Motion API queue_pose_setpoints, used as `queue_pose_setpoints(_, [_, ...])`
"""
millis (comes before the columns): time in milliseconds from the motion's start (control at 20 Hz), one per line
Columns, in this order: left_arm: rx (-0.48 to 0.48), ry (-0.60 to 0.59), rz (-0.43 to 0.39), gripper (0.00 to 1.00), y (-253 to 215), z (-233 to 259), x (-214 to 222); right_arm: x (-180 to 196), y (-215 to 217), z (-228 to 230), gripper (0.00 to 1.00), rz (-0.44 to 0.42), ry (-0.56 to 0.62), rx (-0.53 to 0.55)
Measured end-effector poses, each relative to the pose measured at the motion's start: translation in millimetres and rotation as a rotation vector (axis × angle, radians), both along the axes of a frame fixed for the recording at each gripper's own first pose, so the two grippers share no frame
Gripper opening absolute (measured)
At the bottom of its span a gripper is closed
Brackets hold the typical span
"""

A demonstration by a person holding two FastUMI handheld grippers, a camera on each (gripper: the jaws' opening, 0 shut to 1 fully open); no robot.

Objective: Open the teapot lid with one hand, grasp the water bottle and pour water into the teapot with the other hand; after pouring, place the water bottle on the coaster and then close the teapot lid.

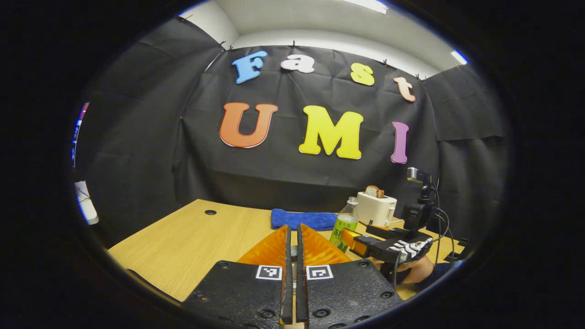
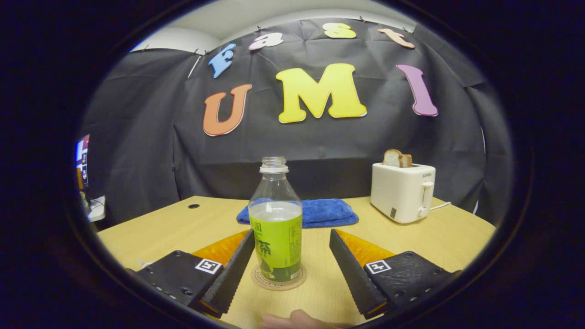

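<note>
standing on coaster (image 2: 279,284), water bottle (image 2: 276,228) between spread right claw (image 2: 292,253) fingers.

Left gripper view: low over the table (image 1: 192,242), facing the back wall, its own fingers (image 1: 320,249) nearly together at bottom. Ahead and right of them, farther off: right gripper (image 1: 361,244), bottle (image 1: 343,227), toaster (image 1: 375,208).

Right gripper view: also low, facing the same wall, much nearer the bottle (image 2: 276,228), which stands between its spread fingers (image 2: 233,269).

Shared: bottle, blue towel (image 2: 320,211), toaster (image 2: 402,192), table (image 2: 457,237).
</note>
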State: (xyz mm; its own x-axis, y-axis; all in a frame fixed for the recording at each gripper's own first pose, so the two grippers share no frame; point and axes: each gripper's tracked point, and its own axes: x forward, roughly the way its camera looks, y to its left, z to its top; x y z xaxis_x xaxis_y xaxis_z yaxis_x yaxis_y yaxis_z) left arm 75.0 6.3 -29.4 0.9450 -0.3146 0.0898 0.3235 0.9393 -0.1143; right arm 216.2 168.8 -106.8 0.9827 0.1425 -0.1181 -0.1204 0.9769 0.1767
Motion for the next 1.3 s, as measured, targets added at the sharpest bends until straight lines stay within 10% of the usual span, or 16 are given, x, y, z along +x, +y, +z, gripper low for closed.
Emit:
queue_pose_setpoints(350, [0.191, 0.090, 0.029, 0.05, -23, -81, 40, -40, -30, -19, 0.97, 0.066, 0.027, 0.088])
queue_pose_setpoints(1300, [0.211, 0.115, 0.084, 0.08, -29, -114, 63, -119, -109, 34, 0.96, 0.003, -0.173, 0.126])
